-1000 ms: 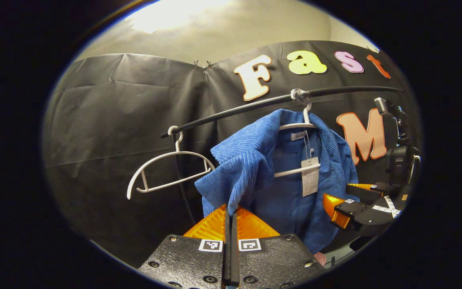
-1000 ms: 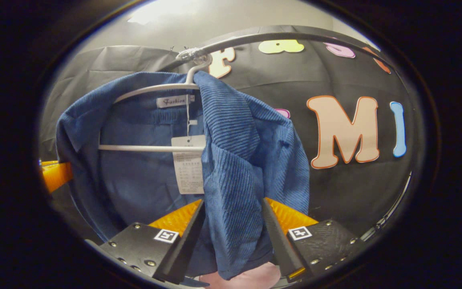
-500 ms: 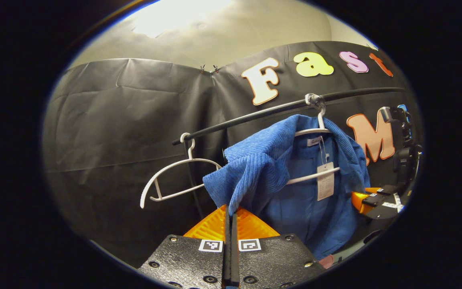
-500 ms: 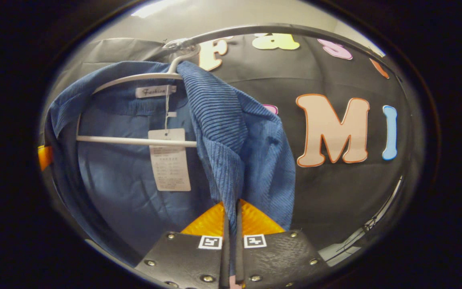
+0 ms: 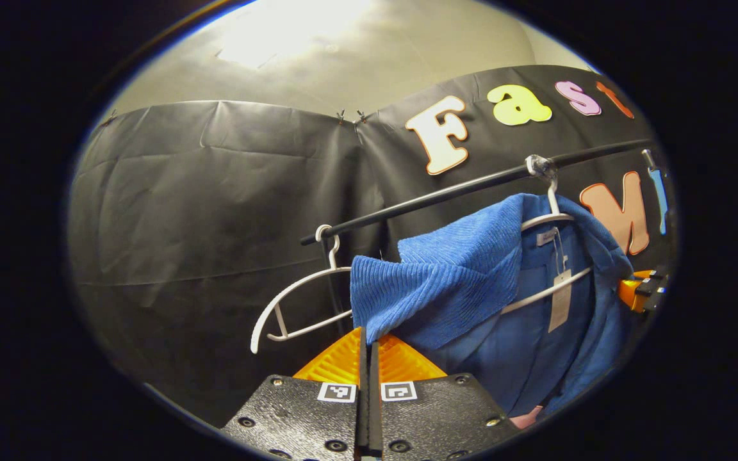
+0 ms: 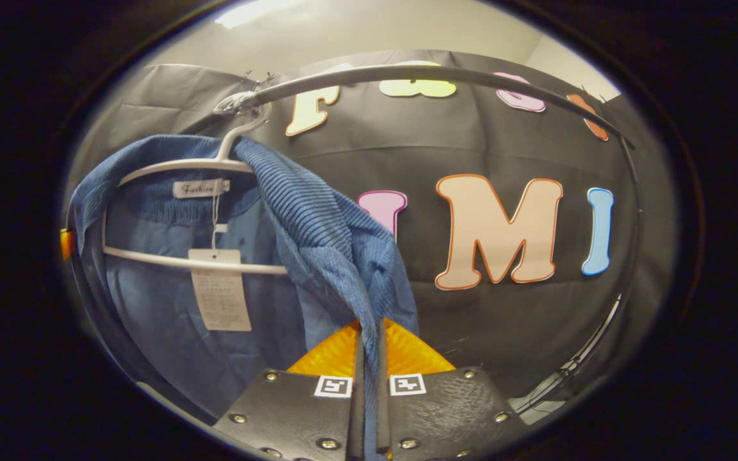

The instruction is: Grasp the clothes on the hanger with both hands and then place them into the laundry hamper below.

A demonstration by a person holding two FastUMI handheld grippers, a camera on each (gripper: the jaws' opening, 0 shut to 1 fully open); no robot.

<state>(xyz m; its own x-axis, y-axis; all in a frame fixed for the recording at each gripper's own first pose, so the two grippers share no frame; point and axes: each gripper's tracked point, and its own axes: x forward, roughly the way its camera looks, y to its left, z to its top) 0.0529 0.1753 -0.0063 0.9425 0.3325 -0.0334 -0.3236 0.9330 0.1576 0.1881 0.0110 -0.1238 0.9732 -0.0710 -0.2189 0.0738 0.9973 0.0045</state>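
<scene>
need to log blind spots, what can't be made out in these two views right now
- Hamper: under the blue garment; its place can't be told.
- Paper tag: print too small, right gripper view.
- Garment's lower hem: cut off by the left gripper and the view's edge.
- Right gripper: cloth hides how much is pinched.

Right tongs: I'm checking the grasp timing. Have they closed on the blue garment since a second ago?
Yes. The right tongs, then spread either side of the blue garment, now pinch its edge, below the rail.
</scene>
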